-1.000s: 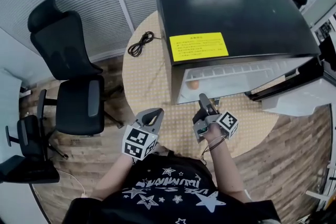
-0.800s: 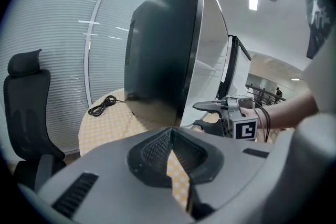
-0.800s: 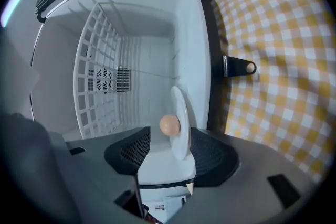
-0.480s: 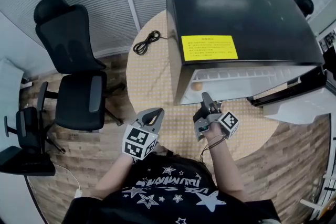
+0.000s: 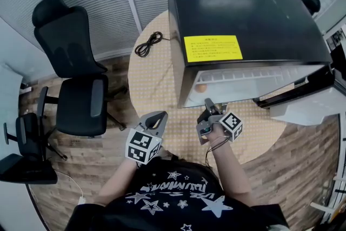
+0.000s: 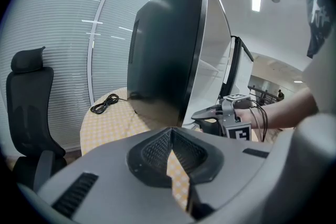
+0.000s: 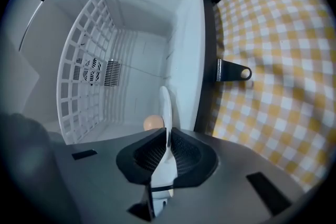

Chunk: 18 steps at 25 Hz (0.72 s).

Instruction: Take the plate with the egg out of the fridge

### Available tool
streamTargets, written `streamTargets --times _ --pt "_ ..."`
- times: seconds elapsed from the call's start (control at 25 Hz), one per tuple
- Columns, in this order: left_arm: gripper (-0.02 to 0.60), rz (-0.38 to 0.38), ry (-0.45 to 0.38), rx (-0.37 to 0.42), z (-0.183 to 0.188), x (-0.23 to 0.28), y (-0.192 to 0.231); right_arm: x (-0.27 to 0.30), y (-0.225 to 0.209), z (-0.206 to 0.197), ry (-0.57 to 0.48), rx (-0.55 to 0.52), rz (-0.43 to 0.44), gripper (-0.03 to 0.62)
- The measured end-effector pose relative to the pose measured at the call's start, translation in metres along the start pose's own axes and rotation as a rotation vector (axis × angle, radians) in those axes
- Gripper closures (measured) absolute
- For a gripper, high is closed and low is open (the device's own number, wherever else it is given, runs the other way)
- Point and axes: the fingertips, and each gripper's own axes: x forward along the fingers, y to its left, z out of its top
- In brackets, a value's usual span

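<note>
right gripper (image 7: 167, 134) fingers (image 7: 185, 152) closing on the plate (image 7: 165, 105) rim, edge-on; egg (image 7: 153, 123) just beyond, deeper in the fridge (image 7: 131, 44). left gripper (image 6: 171, 135) clenched empty, farther off.

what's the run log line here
right gripper: closing on thin white plate; tan egg: on plate in black fridge; left gripper: shut, empty

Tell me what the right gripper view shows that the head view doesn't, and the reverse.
Only the right gripper view: the right gripper, jaws closing on the rim of the plate, and the wire rack inside the fridge. Only the head view: the left gripper, the chair, the cable and the yellow label on the fridge top. Both: the egg, the open fridge and the checked table.
</note>
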Motion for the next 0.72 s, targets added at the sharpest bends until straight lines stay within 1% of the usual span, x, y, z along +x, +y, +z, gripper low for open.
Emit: streamTargets --times 0.08,0.2,0.28,0.44,0.72 --pt "0.574 -0.002 0.003 -0.003 -0.002 -0.001 0.0 0.0 -0.001 0.0 -0.009 -0.005 0.002 0.551" --pt "0.574 -0.005 0.007 -0.005 -0.005 -0.002 0.0 -0.001 0.002 0.002 -0.028 0.032 0.046 0.558" --pt "0.574 -0.007 0.006 -0.001 -0.005 -0.004 0.001 -0.002 0.007 0.004 -0.034 0.033 0.071 0.562" --pt "0.574 -0.009 0.008 0.005 -0.007 -0.009 0.002 -0.003 0.015 0.008 -0.036 0.028 0.097 0.562" --pt "0.574 -0.021 0.002 0.018 -0.008 -0.018 0.004 -0.02 0.02 0.012 -0.086 0.072 0.155 0.561"
